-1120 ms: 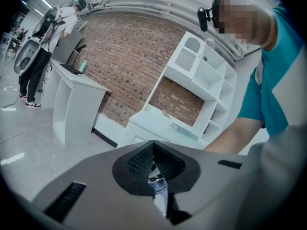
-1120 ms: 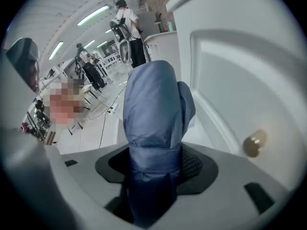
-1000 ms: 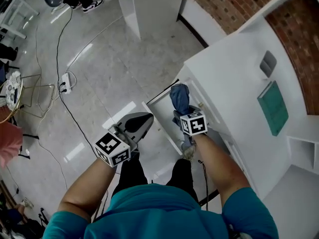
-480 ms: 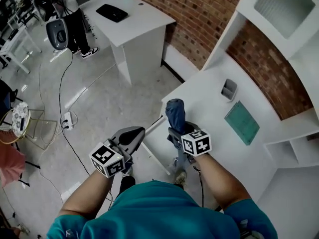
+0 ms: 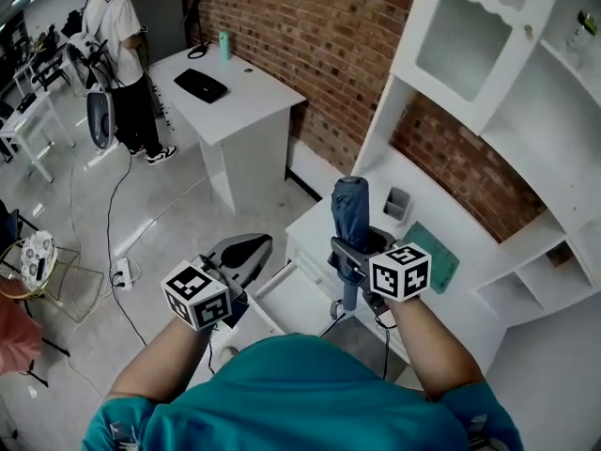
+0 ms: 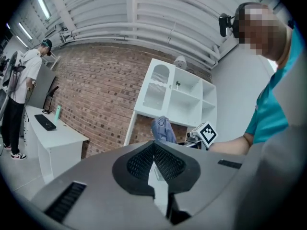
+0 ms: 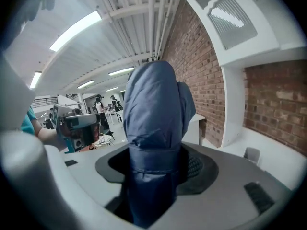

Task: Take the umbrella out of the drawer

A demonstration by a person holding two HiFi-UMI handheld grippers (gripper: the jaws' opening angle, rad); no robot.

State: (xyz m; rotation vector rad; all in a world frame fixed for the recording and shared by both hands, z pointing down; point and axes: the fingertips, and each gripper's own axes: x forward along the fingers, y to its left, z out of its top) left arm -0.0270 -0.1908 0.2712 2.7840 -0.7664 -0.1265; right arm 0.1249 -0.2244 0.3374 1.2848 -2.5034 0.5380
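Umbrella [image 5: 350, 209] is out: right hand-held gripper [image 5: 349, 252] is clamped on it, upright. Open drawer [image 5: 293, 301] sits below. Left hand-held gripper [image 5: 246, 250] has jaws together, empty. Looks basically done.

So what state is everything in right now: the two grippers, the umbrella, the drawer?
umbrella: folded, held upright, lifted out of the drawer.
drawer: pulled open.
right gripper: shut on the umbrella.
left gripper: shut, nothing between its jaws.
upper cabinet door: closed.
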